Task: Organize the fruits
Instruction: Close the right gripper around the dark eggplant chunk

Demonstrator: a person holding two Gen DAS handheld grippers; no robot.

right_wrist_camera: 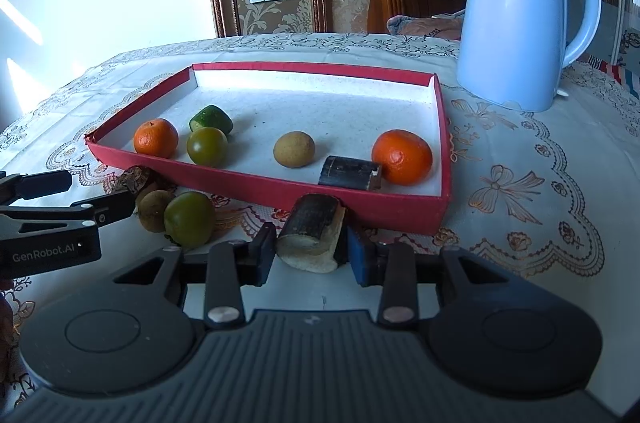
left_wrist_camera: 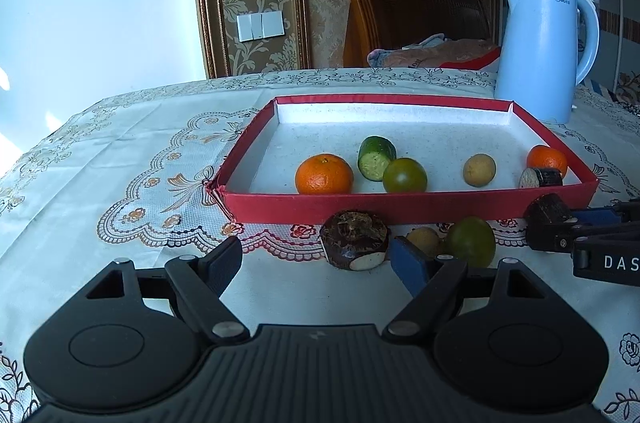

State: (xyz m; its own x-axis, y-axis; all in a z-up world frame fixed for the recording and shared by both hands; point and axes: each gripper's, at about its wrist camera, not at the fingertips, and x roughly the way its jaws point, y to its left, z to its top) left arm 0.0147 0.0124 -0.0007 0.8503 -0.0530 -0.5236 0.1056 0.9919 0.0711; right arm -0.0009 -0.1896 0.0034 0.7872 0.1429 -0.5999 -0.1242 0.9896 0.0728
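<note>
A red tray (left_wrist_camera: 400,208) (right_wrist_camera: 256,186) holds two oranges (left_wrist_camera: 324,174) (right_wrist_camera: 402,156), a cucumber piece (left_wrist_camera: 376,152), a green fruit (left_wrist_camera: 405,175), a tan fruit (right_wrist_camera: 294,149) and a dark cane piece (right_wrist_camera: 349,172). In front of the tray lie a dark water chestnut (left_wrist_camera: 354,239), a tan fruit (left_wrist_camera: 424,240) and a green fruit (left_wrist_camera: 471,240) (right_wrist_camera: 189,219). My left gripper (left_wrist_camera: 320,265) is open, just before the chestnut. My right gripper (right_wrist_camera: 310,249) is shut on a dark cane piece (right_wrist_camera: 314,233) at the tray's front wall.
A light blue kettle (left_wrist_camera: 540,47) (right_wrist_camera: 516,11) stands behind the tray's right corner. The table wears a lace-patterned cloth (left_wrist_camera: 120,175). A wooden chair back (left_wrist_camera: 408,11) and bundled cloth lie beyond the table's far edge.
</note>
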